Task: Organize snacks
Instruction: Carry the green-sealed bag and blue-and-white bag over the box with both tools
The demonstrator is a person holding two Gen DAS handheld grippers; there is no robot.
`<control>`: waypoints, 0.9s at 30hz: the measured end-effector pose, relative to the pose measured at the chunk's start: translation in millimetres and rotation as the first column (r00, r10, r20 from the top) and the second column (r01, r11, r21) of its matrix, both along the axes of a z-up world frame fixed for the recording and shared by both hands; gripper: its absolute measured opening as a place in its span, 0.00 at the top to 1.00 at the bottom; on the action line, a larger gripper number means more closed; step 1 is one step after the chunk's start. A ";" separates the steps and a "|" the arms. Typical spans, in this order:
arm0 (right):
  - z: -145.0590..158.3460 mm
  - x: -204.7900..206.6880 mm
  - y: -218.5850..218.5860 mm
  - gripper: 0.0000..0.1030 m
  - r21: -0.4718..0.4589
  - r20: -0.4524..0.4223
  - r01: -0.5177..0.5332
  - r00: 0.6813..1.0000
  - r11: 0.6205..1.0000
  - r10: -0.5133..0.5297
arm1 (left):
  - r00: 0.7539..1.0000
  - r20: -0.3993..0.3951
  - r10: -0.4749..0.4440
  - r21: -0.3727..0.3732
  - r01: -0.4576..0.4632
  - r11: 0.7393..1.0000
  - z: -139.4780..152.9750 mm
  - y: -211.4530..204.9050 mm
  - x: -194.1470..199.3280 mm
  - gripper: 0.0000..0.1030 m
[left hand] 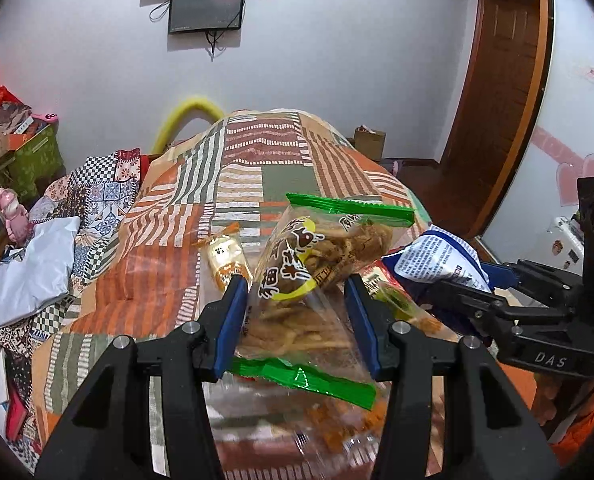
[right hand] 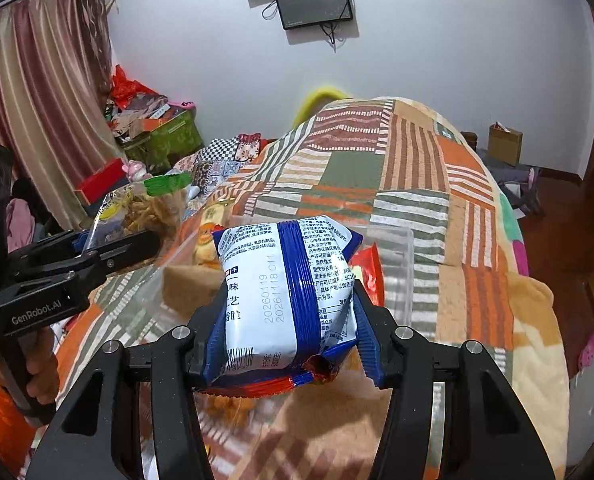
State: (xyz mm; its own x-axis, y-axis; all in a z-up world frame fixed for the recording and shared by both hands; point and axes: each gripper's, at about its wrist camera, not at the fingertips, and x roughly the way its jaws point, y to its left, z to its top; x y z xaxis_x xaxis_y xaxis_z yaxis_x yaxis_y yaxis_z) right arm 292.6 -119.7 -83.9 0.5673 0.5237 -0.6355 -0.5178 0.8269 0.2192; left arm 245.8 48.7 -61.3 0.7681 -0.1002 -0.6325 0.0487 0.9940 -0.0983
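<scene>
Right gripper body: you can read "DAS" in pale letters on the right gripper (left hand: pixel 453 280).
Left gripper body: your left gripper (right hand: pixel 109 246) carries "GenRobot.AI" on its side.
Blue-and-white packet (right hand: pixel 289 300): you see "20260119" and "20261118 C11" printed beside dense Chinese text.
Green-edged clear bag (left hand: pixel 317 256): large brown Chinese characters face you.

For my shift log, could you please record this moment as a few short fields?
Setting: patchwork blanket on a bed
Left gripper: shut on green-sealed clear snack bag
Right gripper: shut on blue-and-white snack packet
Container: clear plastic bin below both grippers, holding a few snacks
Red packet: inside the bin
</scene>
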 end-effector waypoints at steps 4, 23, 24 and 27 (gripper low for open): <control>-8.0 16.3 7.7 0.51 -0.006 -0.024 0.004 1.000 1.000 -0.005 | 1.000 -0.023 0.015 0.006 -0.015 1.000 -8.8 2.5 18.1 0.52; -36.8 43.4 40.3 0.47 -0.087 -0.080 0.003 0.997 0.996 -0.010 | 0.990 -0.135 0.045 0.025 -0.042 0.999 -52.4 8.2 56.8 0.51; -37.4 42.7 40.7 0.46 -0.094 -0.082 0.005 0.997 0.996 -0.012 | 0.990 -0.136 0.047 0.028 -0.043 0.999 -52.5 7.8 56.5 0.51; -38.6 41.3 42.0 0.45 -0.122 -0.078 0.000 0.997 0.993 -0.009 | 0.990 -0.134 0.047 0.032 -0.043 0.999 -51.3 7.5 54.9 0.50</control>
State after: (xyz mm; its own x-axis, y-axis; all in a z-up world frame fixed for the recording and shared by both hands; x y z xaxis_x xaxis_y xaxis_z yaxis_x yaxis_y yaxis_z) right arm 333.9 -77.7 -122.5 0.5155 0.4370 -0.7371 -0.4992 0.8523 0.1562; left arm 300.7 56.2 -112.6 0.6792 -0.0470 -0.7325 -0.0082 0.9974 -0.0716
